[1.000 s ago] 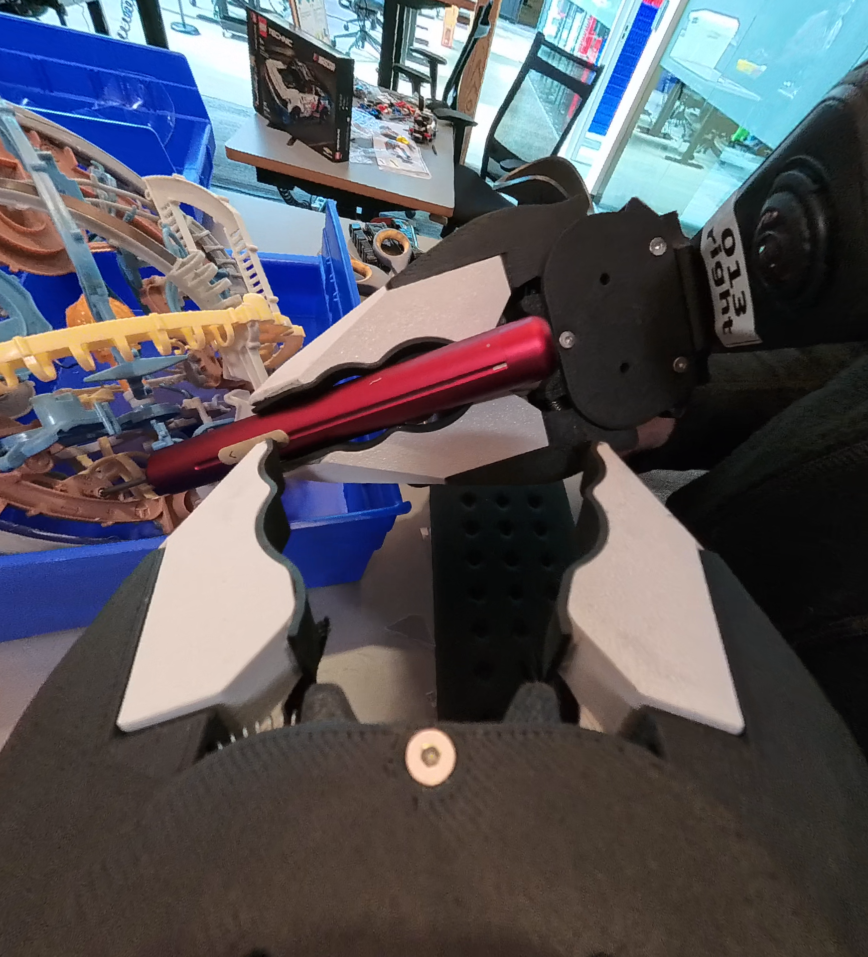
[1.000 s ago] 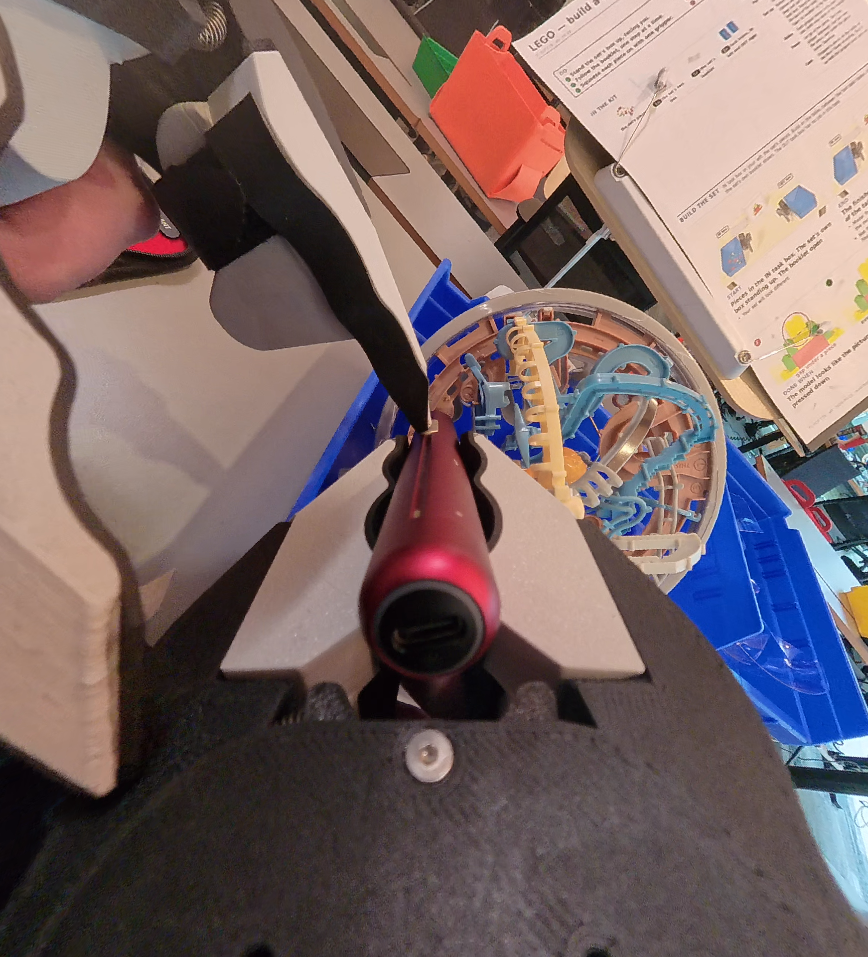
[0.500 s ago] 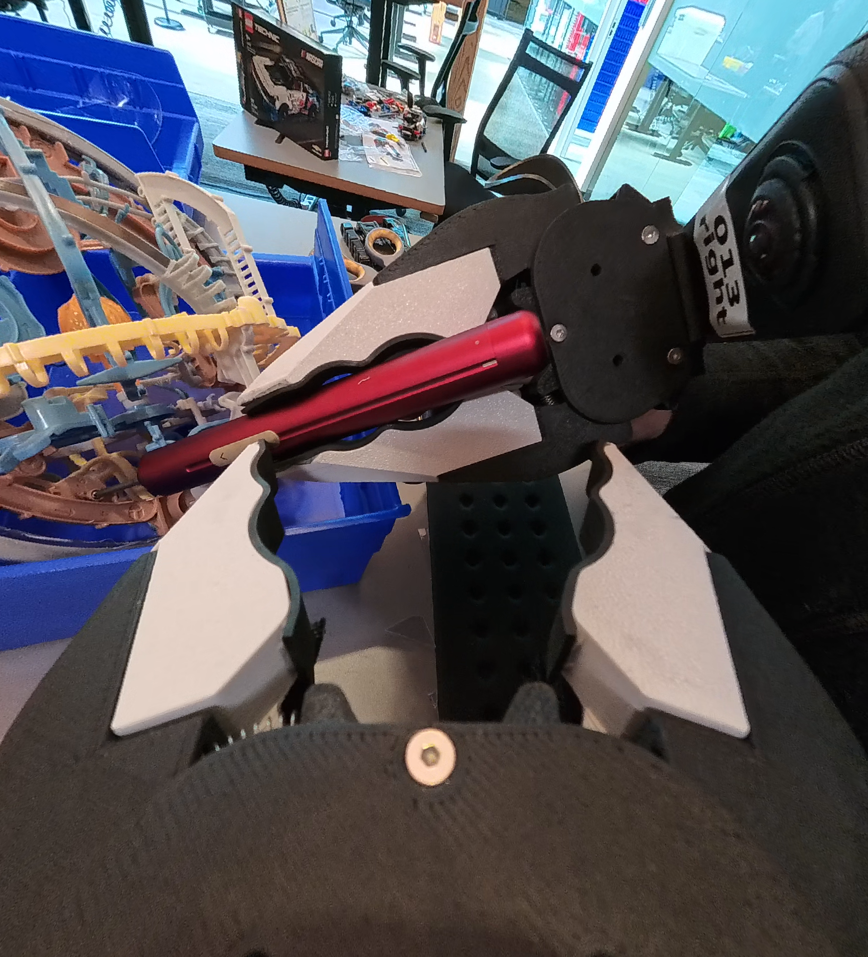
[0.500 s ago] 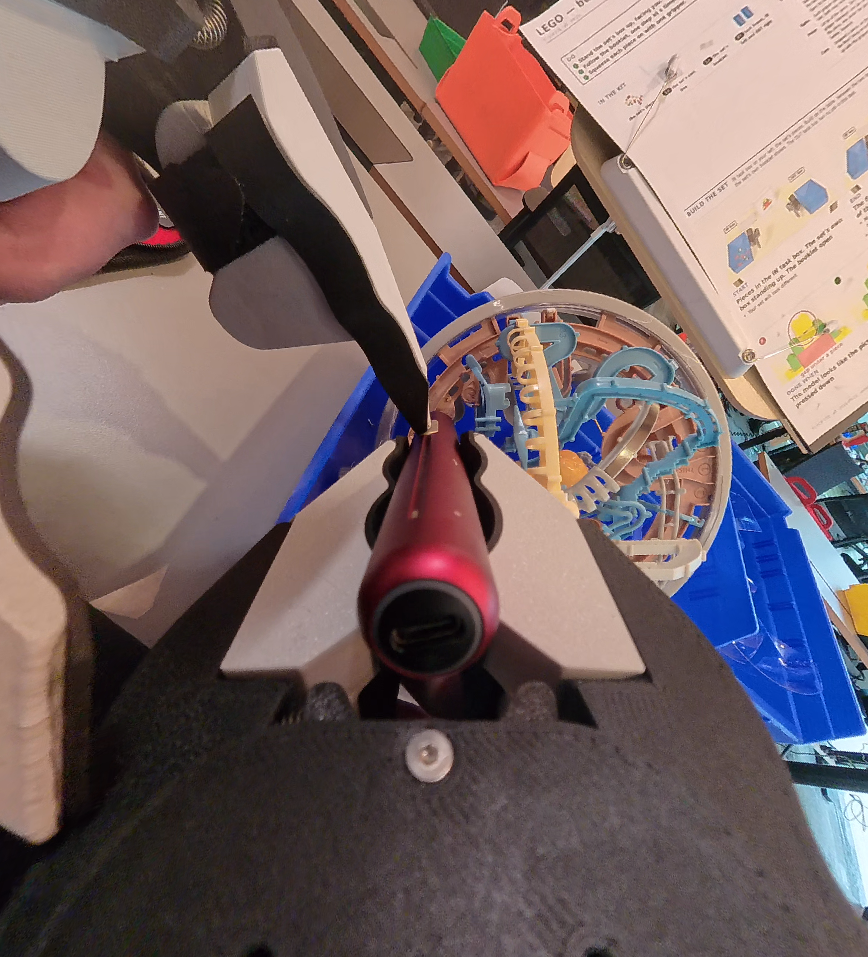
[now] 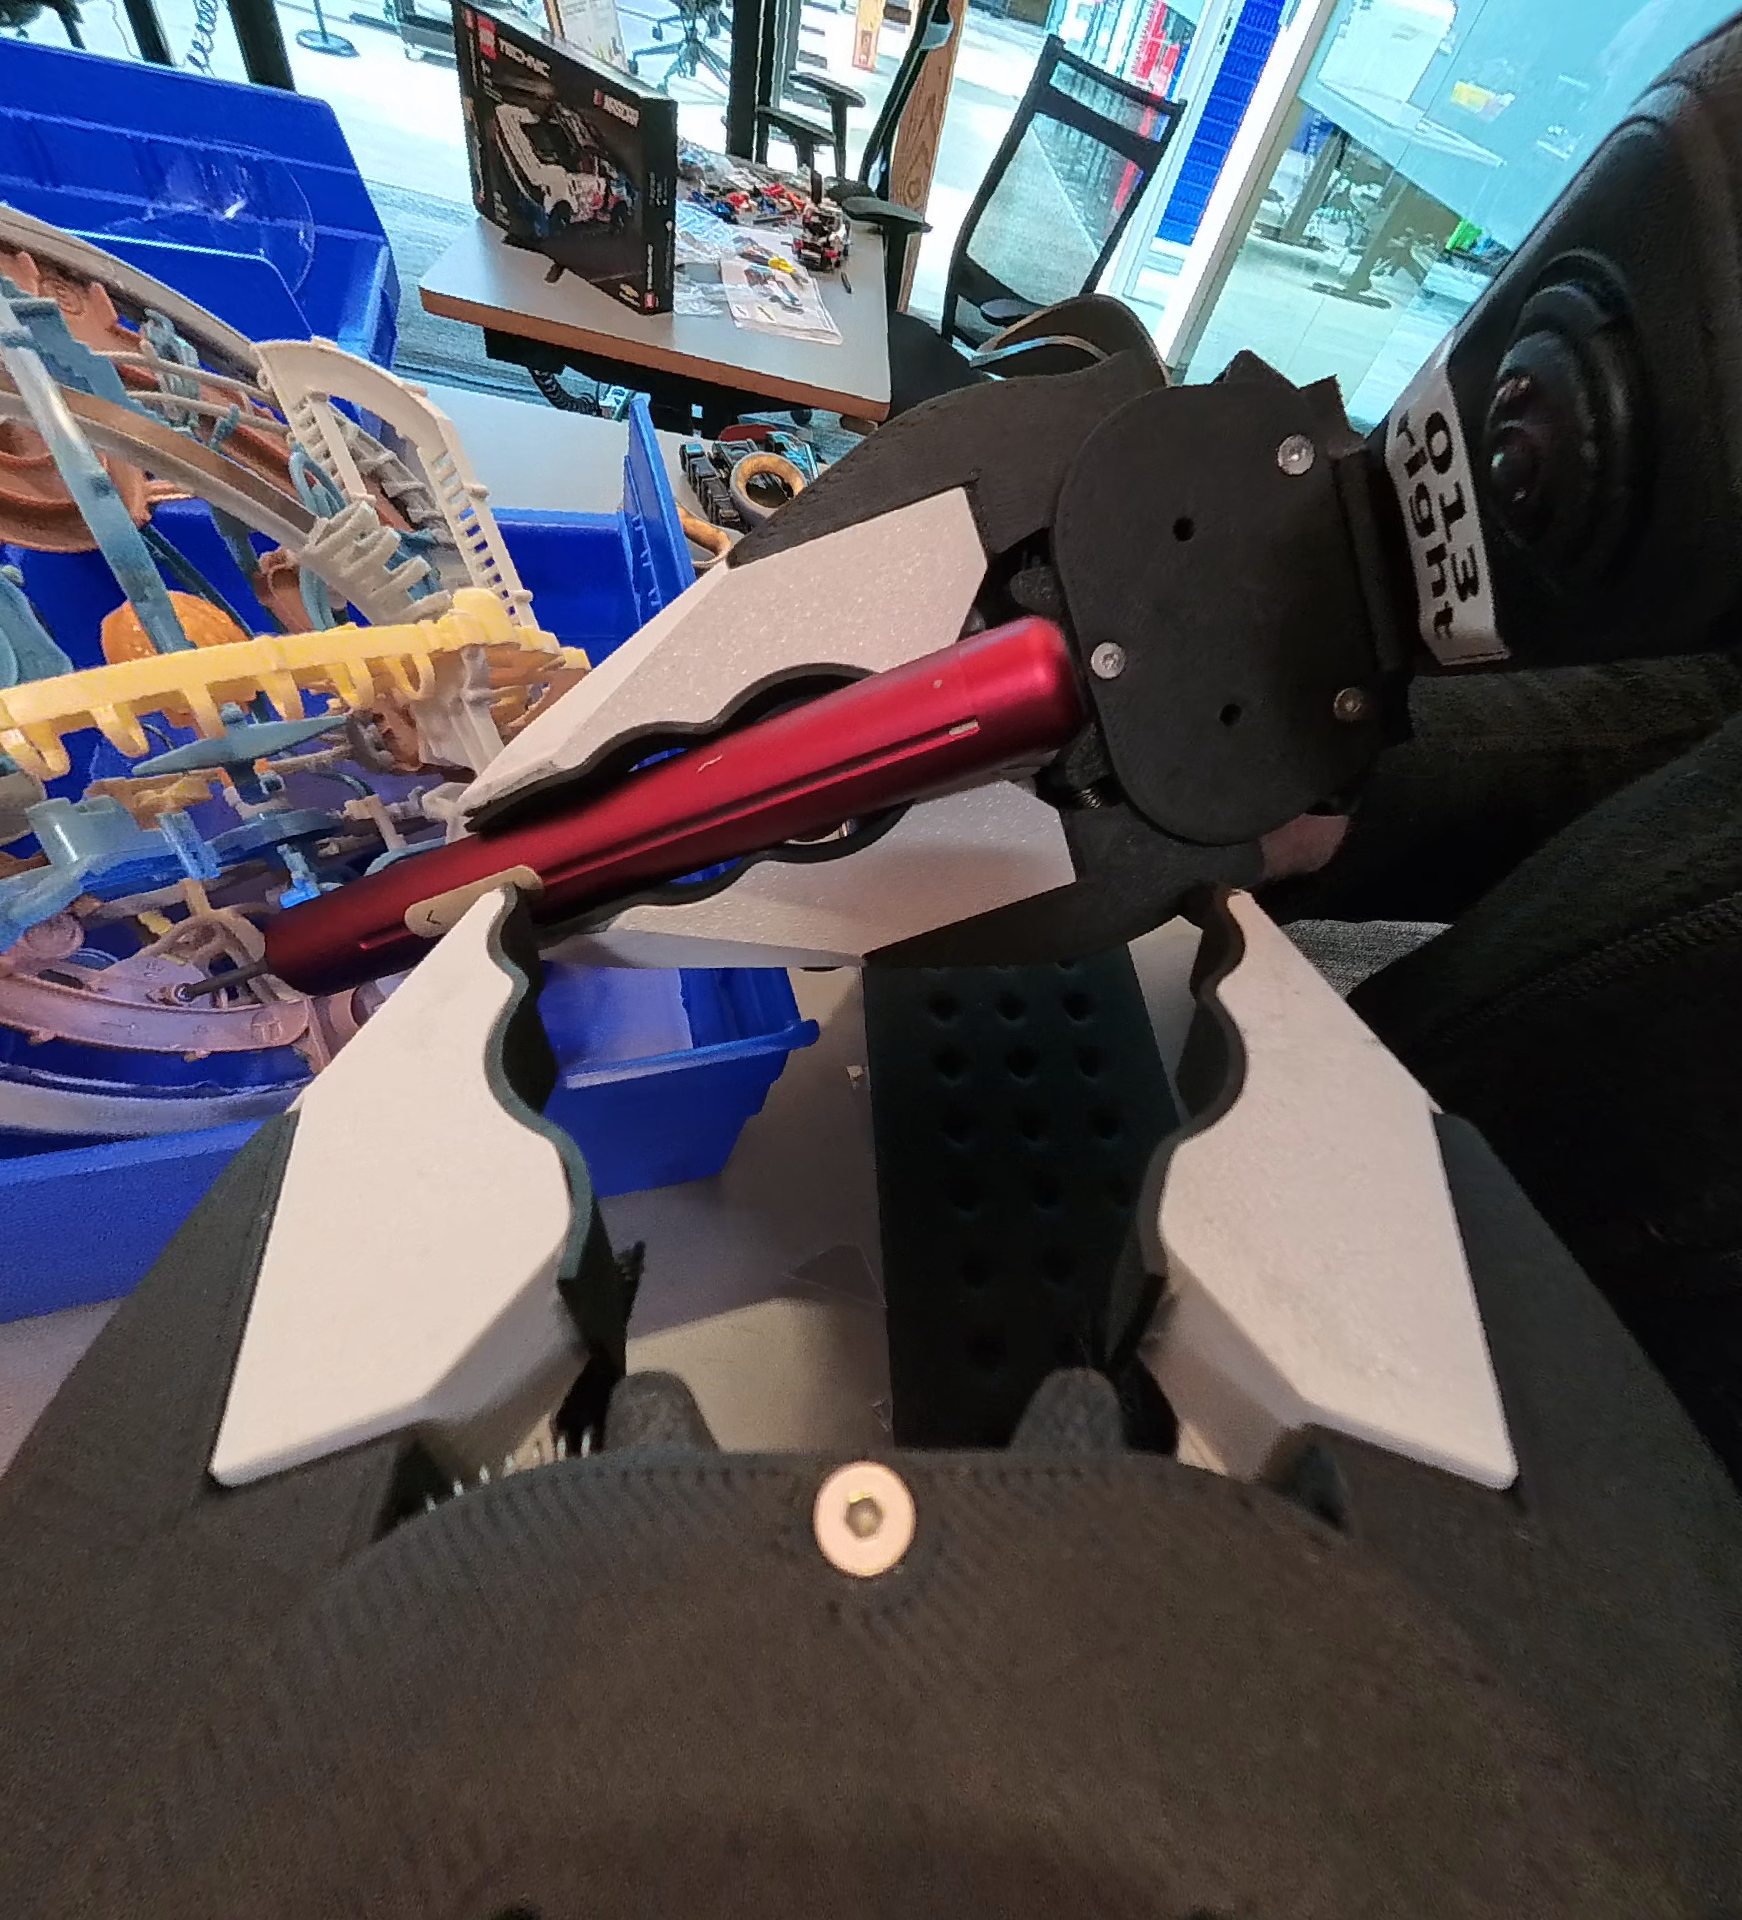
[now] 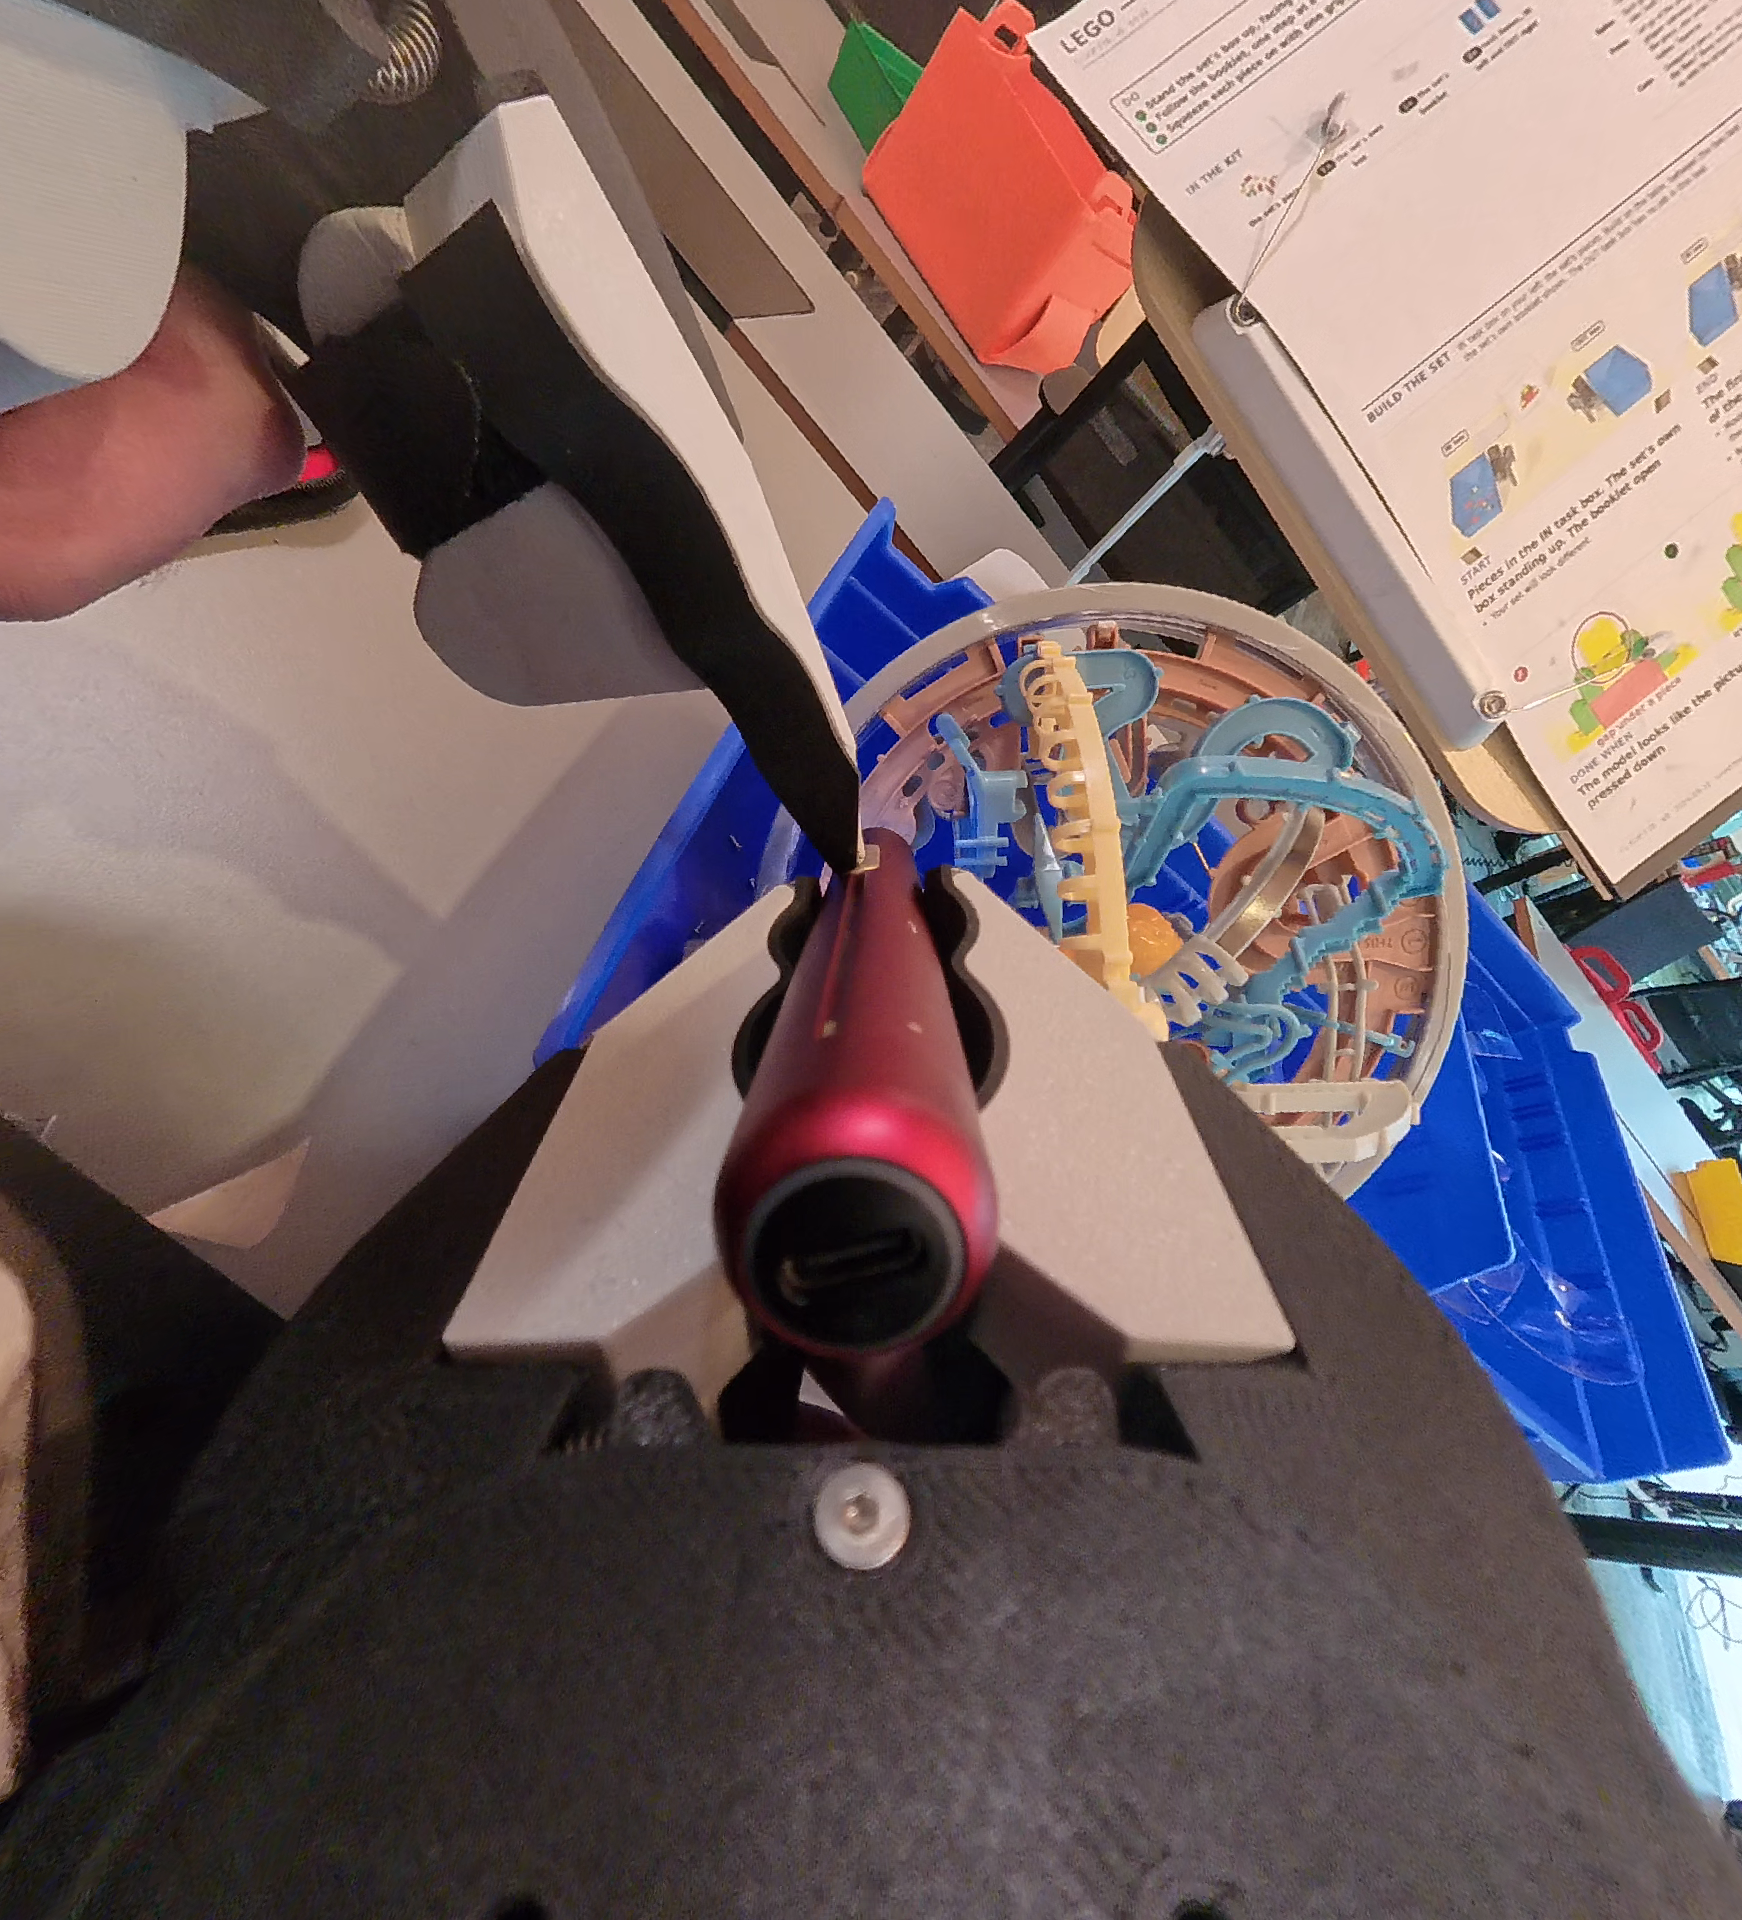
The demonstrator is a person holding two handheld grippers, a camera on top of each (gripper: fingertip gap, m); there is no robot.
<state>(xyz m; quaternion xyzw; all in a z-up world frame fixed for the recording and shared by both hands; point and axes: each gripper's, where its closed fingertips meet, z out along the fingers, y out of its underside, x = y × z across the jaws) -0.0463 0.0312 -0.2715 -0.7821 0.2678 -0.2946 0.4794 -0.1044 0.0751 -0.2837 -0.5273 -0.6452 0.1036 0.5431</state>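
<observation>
My right gripper is shut on a red pen-shaped electric screwdriver, held along its fingers. In the left wrist view the screwdriver points left and down, and its thin bit meets a brown track of a clear maze ball full of blue, cream and brown tracks. The ball sits in a blue bin. My left gripper is open and holds nothing. Its left fingertip rests against a pale button on the screwdriver's side.
A black perforated strap lies on the white table under the grippers. A hand holds the left gripper. An orange plastic piece and an instruction sheet on a board stand behind. A boxed toy set stands on a far table.
Both grippers have shifted only slightly. The screwdriver stays clamped with its bit at the ball, and the left fingertip stays on its side.
</observation>
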